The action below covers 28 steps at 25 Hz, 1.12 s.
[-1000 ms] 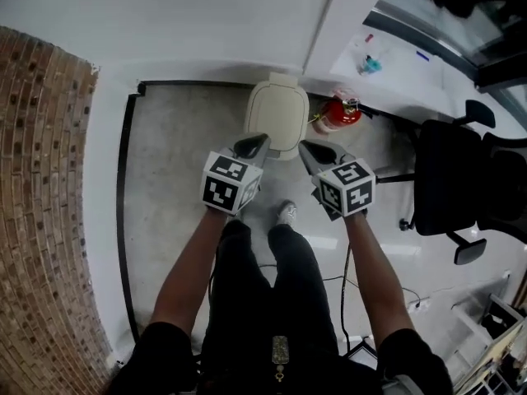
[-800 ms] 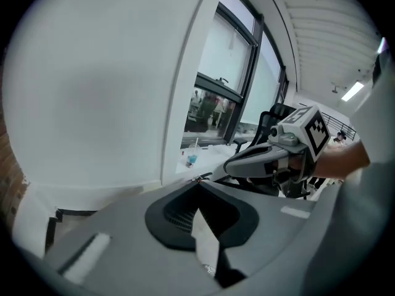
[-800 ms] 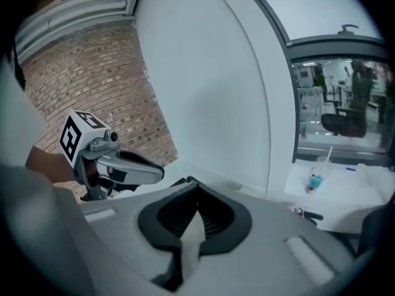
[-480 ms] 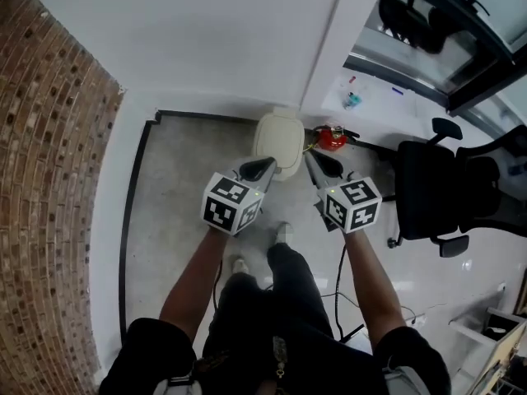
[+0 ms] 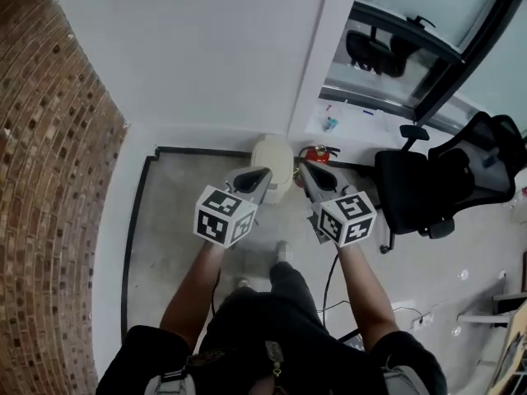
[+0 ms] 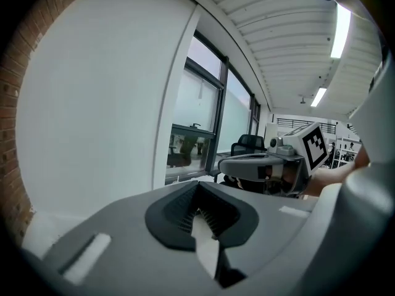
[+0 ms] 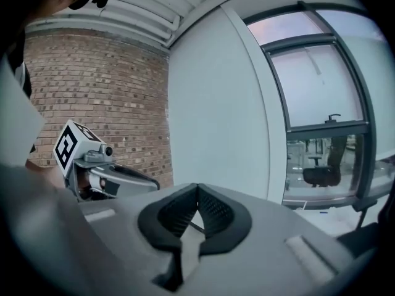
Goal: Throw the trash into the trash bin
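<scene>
Cream trash bin (image 5: pixel 273 153) beyond left gripper (image 5: pixel 263 172), right gripper (image 5: pixel 302 168); both jaws together, empty

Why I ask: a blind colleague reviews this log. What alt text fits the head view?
From above, a person points the grey left gripper and right gripper, jaws together, toward a cream lidded trash bin on the grey floor. A red fire extinguisher sits beside it; brick wall left, black office chair right.

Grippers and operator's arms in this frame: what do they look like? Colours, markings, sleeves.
The left gripper and right gripper have grey shells and black ribbed pads. Each carries a white cube with black square markers. A dark cable hangs below the right one. Short black sleeves.
</scene>
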Each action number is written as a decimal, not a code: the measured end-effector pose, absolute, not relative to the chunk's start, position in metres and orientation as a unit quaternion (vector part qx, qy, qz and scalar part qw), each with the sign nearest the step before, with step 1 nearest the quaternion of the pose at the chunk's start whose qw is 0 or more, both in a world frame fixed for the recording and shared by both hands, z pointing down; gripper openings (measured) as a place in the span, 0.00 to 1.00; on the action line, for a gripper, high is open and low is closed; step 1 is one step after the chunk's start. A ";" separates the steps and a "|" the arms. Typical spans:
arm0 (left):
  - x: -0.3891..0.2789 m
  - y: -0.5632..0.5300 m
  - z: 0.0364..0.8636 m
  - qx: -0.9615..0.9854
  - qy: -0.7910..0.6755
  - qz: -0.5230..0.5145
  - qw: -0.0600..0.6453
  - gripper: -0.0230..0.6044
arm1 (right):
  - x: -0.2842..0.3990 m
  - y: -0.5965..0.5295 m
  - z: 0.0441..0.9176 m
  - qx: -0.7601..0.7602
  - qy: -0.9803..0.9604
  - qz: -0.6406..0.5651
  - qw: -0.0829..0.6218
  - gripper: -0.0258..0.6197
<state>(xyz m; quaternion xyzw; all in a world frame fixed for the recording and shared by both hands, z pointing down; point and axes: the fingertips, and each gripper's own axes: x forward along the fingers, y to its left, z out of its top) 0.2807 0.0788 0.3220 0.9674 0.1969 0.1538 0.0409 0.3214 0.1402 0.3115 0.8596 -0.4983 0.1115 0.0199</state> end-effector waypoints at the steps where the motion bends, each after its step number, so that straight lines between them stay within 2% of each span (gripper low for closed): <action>1: 0.275 0.081 0.315 0.968 0.200 0.149 0.040 0.05 | 0.312 0.141 0.302 0.858 -0.503 0.106 0.017 0.04; 13: 0.221 0.107 0.282 0.967 0.220 0.129 0.018 0.05 | 0.245 0.152 0.250 0.850 -0.523 0.065 0.002 0.04; 28: 0.218 0.114 0.260 0.971 0.212 0.113 0.007 0.05 | 0.238 0.153 0.227 0.839 -0.543 0.045 0.008 0.04</action>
